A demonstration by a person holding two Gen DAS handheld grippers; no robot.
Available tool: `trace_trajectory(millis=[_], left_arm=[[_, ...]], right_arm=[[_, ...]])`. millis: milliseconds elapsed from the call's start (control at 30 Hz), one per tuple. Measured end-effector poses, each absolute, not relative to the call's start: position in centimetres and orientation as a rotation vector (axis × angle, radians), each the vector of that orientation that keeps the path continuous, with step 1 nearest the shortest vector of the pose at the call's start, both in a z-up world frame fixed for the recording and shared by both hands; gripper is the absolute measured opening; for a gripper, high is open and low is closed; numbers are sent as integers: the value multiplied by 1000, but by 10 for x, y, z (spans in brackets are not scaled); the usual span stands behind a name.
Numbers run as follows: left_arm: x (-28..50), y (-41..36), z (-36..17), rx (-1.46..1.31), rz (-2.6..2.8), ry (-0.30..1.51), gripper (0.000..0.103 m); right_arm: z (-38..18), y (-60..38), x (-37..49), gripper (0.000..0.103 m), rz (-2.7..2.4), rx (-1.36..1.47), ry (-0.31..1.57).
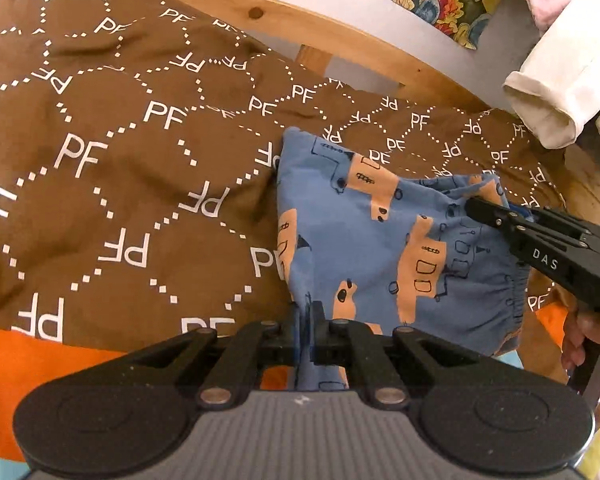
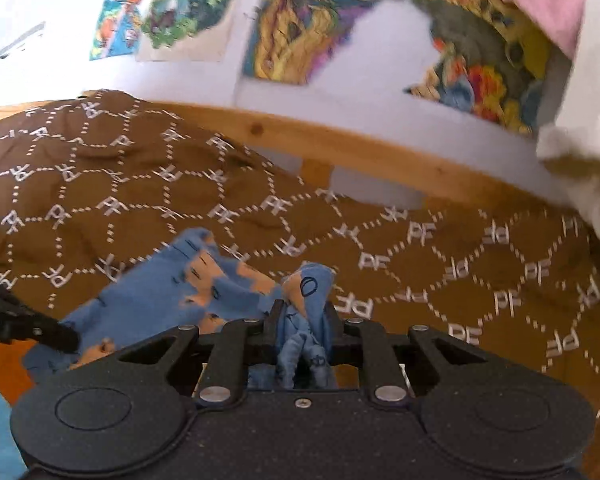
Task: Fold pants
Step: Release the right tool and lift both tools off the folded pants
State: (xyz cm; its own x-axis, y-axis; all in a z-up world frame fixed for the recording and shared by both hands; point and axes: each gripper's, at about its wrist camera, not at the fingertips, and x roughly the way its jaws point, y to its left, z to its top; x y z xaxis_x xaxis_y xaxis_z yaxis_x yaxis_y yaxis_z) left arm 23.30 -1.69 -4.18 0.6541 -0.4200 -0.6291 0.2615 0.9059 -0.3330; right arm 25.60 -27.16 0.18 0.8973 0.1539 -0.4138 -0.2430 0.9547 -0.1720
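Observation:
Small blue pants (image 1: 384,240) with orange and black prints hang partly lifted over a brown bed cover (image 1: 120,160). My left gripper (image 1: 308,312) is shut on a thin edge of the pants at the bottom of the left wrist view. Reaching in from the right, my right gripper (image 1: 474,205) is shut on the elastic waistband. In the right wrist view, the right gripper (image 2: 302,312) pinches a bunched fold of the pants (image 2: 220,292), and the left gripper's fingers (image 2: 60,336) enter from the left edge, touching the fabric.
The brown cover (image 2: 420,260) printed with white PF letters lies over a bed with a wooden rail (image 1: 340,32). An orange band (image 1: 40,360) runs along the near edge. White cloth (image 1: 560,92) hangs at the upper right. Colourful pictures (image 2: 300,32) hang on the wall.

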Motion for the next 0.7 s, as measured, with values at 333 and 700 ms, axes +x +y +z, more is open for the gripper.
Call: trace_trajectory(millis=[333, 700], left_arm=[[227, -9, -29, -209, -313, 795, 62], [179, 4, 21, -154, -233, 648, 103]], right_arm=[[11, -289, 234, 72, 129, -157, 375], [49, -274, 149, 102, 103, -89, 249]])
